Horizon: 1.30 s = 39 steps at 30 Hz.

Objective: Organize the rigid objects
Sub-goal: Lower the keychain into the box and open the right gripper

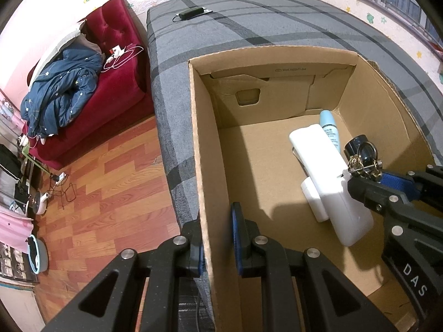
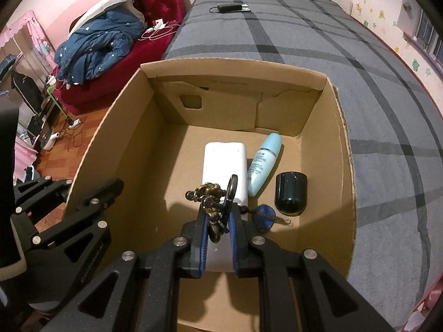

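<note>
An open cardboard box stands on the grey checked bed. My left gripper is shut on the box's left wall, one pad outside and one inside; it shows in the right wrist view as the left gripper. My right gripper is shut on a brass motorbike keychain with a dark ring and a blue tag, low inside the box. In the left wrist view the right gripper and keychain enter from the right. On the box floor lie a white block, a pale blue bottle and a dark cap.
A black charger lies at the bed's far end. Left of the bed stands a red sofa with a blue quilt and white cables. Wooden floor with a power strip and clutter runs along the left.
</note>
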Available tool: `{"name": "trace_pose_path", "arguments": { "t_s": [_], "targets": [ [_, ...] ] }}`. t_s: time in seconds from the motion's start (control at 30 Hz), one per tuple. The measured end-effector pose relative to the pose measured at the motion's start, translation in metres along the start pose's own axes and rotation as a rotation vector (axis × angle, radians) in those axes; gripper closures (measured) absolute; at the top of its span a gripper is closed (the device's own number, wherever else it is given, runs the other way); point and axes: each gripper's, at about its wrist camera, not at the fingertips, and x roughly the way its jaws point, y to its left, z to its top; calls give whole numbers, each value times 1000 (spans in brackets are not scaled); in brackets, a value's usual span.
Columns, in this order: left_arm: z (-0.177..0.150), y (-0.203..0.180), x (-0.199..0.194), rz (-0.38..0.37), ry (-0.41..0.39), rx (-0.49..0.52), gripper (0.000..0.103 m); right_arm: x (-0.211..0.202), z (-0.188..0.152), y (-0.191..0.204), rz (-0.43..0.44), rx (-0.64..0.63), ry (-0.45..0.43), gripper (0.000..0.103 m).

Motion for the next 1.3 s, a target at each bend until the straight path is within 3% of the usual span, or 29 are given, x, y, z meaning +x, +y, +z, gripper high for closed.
{"name": "trace_pose_path", "arguments": {
  "t_s": [0.4, 0.77, 0.9, 1.23, 1.3],
  "targets": [
    [0, -2, -1, 4, 0, 3, 86, -10, 3, 1, -18, -6, -26, 84],
    [0, -1, 1, 5, 2, -1, 86, -37, 6, 0, -66, -5, -96, 55],
    [1, -1, 0, 7, 2, 1, 86, -47, 5, -3, -79, 3, -111, 50],
    [1, -3, 1, 17, 5, 6, 86, -71, -2, -15, -116, 65, -150, 0],
    [2, -3, 1, 18, 5, 6, 86, -73, -4, -18, -125, 69, -150, 0]
  ]
}}
